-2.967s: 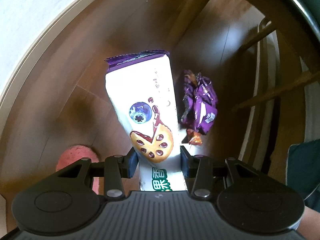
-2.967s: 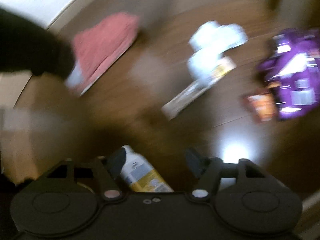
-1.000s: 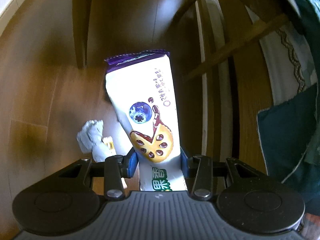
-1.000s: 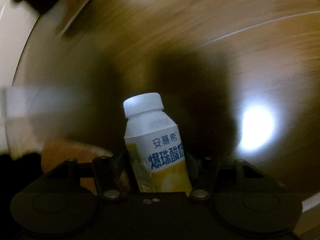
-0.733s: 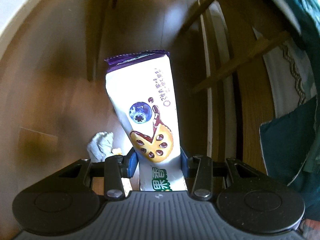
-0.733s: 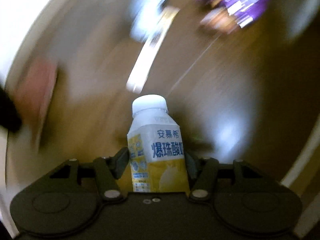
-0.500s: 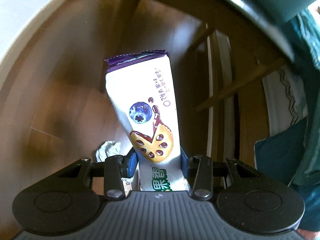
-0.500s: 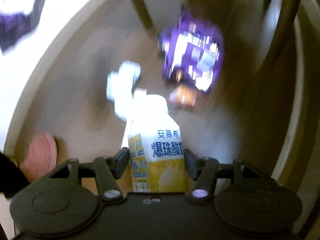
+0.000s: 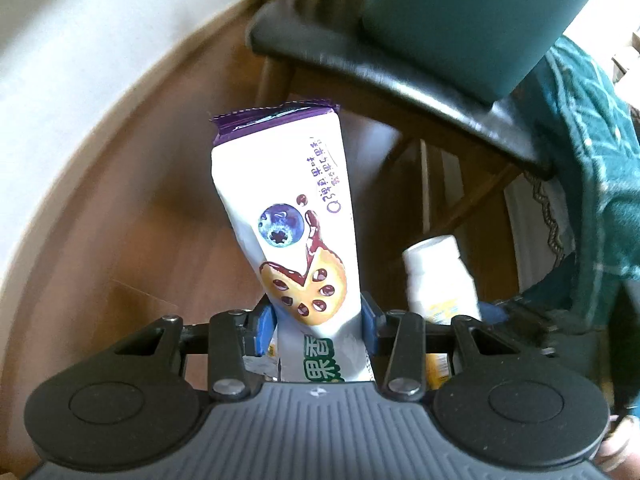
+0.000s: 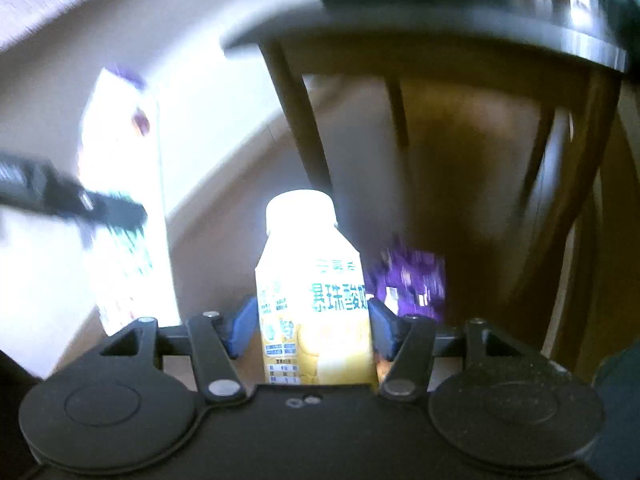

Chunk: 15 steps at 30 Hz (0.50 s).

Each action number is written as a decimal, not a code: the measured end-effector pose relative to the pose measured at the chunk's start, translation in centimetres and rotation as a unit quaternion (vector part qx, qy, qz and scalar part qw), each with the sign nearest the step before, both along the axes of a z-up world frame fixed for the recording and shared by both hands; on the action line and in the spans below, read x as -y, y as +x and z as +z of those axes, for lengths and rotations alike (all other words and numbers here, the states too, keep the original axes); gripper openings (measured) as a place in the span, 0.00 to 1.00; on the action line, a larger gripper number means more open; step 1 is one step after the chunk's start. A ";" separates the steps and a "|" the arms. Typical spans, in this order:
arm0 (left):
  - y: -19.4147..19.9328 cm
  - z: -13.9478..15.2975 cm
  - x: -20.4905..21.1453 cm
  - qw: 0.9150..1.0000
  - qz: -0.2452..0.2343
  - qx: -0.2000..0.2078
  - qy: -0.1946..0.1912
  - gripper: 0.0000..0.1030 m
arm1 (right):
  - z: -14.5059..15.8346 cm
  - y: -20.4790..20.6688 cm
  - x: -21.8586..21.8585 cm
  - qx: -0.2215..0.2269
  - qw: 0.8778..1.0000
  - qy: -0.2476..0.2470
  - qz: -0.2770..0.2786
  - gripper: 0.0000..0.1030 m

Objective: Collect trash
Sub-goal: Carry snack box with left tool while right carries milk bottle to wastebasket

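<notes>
Your left gripper (image 9: 318,322) is clamped on one white-and-purple biscuit packet (image 9: 288,216), which stands tall above the pads, and your right gripper (image 10: 312,330) is closed on one yellow-labelled drink bottle (image 10: 310,288) held upright near its base. Because both items are gripped low and project well forward, either one can pivot or slip out if you swing your hands quickly, and the packet top or bottle cap can strike the one dark-seated chair (image 9: 400,76) close ahead. Count one purple wrapper (image 10: 412,284) on the wooden floor (image 9: 132,216) below the chair, not yet collected.
</notes>
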State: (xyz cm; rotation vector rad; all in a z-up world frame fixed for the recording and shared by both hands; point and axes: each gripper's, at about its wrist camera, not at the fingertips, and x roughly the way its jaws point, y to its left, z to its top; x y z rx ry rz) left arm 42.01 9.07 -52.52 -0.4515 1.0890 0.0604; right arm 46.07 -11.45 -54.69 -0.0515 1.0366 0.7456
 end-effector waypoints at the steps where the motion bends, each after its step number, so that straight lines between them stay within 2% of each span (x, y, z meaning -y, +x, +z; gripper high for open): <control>1: -0.1 1.1 0.2 1.000 0.003 0.006 0.007 0.40 | 1.3 -0.1 0.4 0.009 1.000 0.010 0.002 0.57; 8: 0.6 11.4 2.0 0.995 0.009 0.083 0.060 0.40 | 11.2 -0.1 4.2 0.088 0.992 0.084 0.015 0.57; 12: 1.3 17.9 3.9 0.986 0.001 0.138 0.096 0.40 | 17.6 0.0 6.5 0.147 0.982 0.111 0.032 0.57; 15: 1.9 22.2 5.2 0.979 0.002 0.171 0.107 0.41 | 21.5 0.3 7.6 0.192 0.973 0.120 0.040 0.57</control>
